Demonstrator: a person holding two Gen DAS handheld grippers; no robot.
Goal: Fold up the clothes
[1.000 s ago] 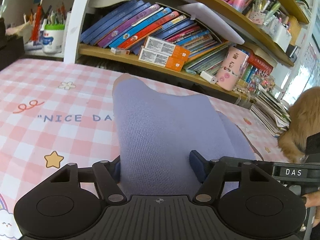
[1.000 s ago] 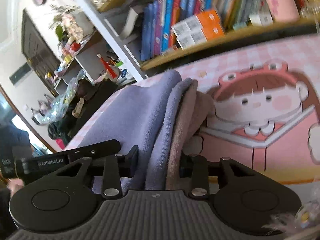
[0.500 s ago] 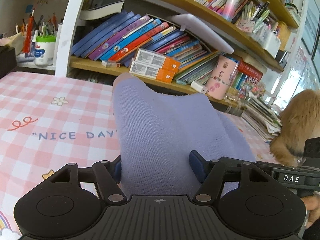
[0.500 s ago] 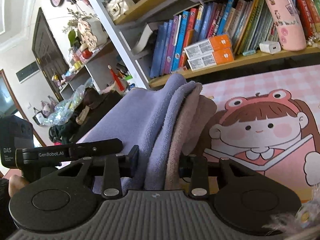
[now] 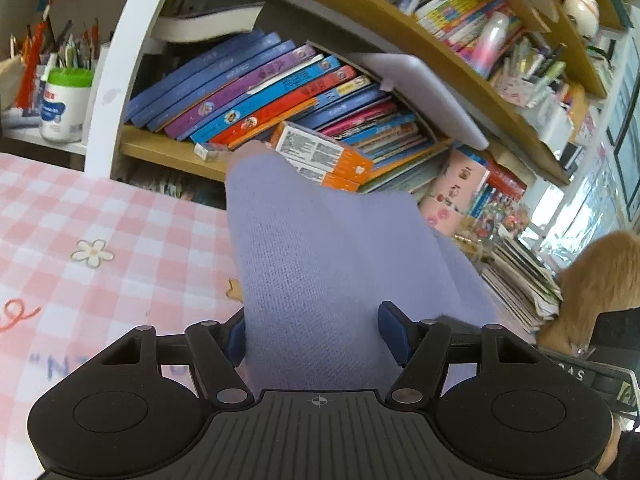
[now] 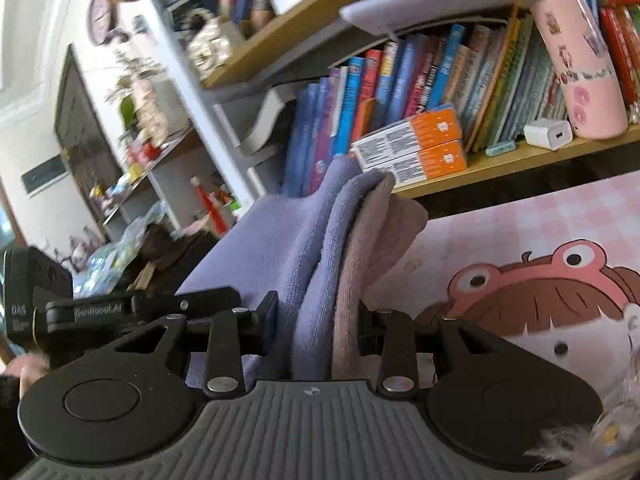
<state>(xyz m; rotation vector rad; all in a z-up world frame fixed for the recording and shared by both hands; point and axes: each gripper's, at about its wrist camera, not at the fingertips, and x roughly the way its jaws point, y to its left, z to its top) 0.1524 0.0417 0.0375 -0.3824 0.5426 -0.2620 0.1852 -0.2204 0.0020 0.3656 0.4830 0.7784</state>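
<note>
Both tools grip the folded cloth (image 5: 336, 264): left tool (image 5: 316, 334) closing wide, right tool (image 6: 316, 330) pinching layers; next I lower it flat onto the table (image 5: 80, 216).

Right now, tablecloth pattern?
Pink-and-white check tablecloth with cartoon prints; left wrist view shows it best.

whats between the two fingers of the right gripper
In the right wrist view, the folded purple garment fills the gap of the right gripper, several layers clamped together.
</note>
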